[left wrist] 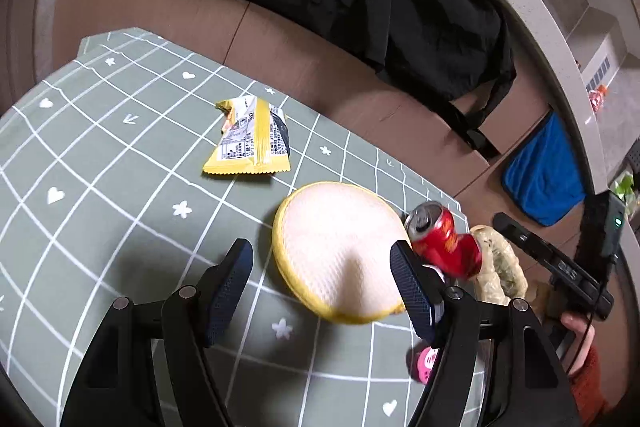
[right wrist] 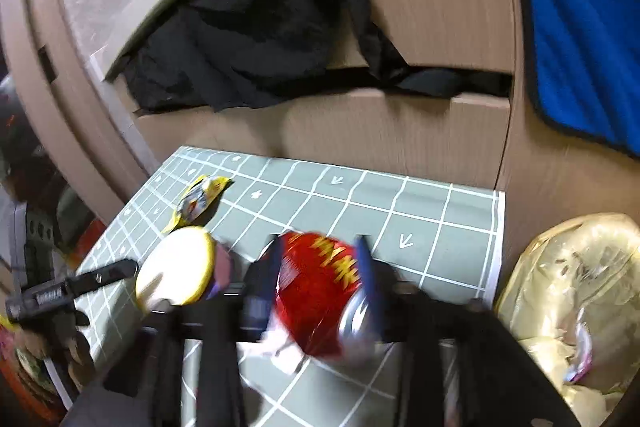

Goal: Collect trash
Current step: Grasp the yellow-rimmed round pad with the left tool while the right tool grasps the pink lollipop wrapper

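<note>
Two grippers are over the green checked cloth [left wrist: 120, 167]: the right gripper [right wrist: 320, 279] squeezes a red can [right wrist: 320, 291] up beside the yellowish trash bag [right wrist: 572, 291], and the left gripper [left wrist: 322, 287] hangs open above a round yellow-edged pad [left wrist: 340, 247].

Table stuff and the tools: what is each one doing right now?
Can: dented, opened, gripped in the right tool.
Left tool: open, empty.
Wrapper: torn, lying flat.
Round pad: lying flat.
Bag: open, trash inside.
</note>
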Tool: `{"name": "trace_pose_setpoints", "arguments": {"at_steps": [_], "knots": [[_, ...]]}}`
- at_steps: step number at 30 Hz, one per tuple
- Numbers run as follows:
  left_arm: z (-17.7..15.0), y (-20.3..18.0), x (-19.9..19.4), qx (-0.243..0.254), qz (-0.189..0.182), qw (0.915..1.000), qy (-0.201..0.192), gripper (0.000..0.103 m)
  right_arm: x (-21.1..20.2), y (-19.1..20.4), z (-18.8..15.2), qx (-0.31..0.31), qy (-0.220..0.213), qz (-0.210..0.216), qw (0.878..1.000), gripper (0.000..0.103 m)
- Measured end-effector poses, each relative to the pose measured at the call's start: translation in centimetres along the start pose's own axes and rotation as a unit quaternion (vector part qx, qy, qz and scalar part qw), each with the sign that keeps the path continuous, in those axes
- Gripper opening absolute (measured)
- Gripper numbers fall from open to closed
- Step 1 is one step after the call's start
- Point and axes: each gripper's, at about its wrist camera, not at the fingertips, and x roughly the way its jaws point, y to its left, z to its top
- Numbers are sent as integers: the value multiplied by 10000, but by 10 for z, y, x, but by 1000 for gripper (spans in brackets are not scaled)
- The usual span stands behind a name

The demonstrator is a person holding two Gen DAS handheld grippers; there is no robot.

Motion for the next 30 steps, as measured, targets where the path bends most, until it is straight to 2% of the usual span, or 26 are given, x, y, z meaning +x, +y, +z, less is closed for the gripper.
{"name": "trace_pose_setpoints", "arguments": {"at_steps": [2,4,7,9,11,15,17,18,19,22,25,30], "knots": [[-3,-2,-6,34,34,10000,-20,71,-12,9,-8,-279,-44,42,9996,45],[-9,-5,-13,99,61,9999,-54,71,-18,17,-19,-514,80,326,9981,45],[-16,-11,-24,313,268,9989,-215,71,-15,30,-42,-700,563,979,9911,45],[-20,-14,-30,412,428,9977,-327,71,-9,41,-61,-802,876,1146,9863,45],[-23,-15,-34,394,478,9974,-377,71,-1,52,-76,-940,1092,1142,9830,45],[-27,-10,-36,279,509,9978,-333,71,17,70,-99,-1416,1321,522,9797,44],[-26,-7,-35,183,445,9985,-272,71,16,71,-101,-1450,1224,483,9806,37],[-25,-5,-33,112,386,9989,-240,71,14,69,-100,-1398,1196,553,9814,23],[-23,-2,-29,3,294,9993,-210,71,11,65,-97,-1282,1158,669,9827,15],[-14,5,-13,-279,180,9993,-155,71,-2,52,-90,-980,903,735,9883,15],[-5,16,12,-778,34,9970,19,71,-17,36,-88,-676,730,834,9915,15],[6,17,38,-1250,-180,9918,212,71,-30,24,-97,-574,625,795,9932,15]]}}
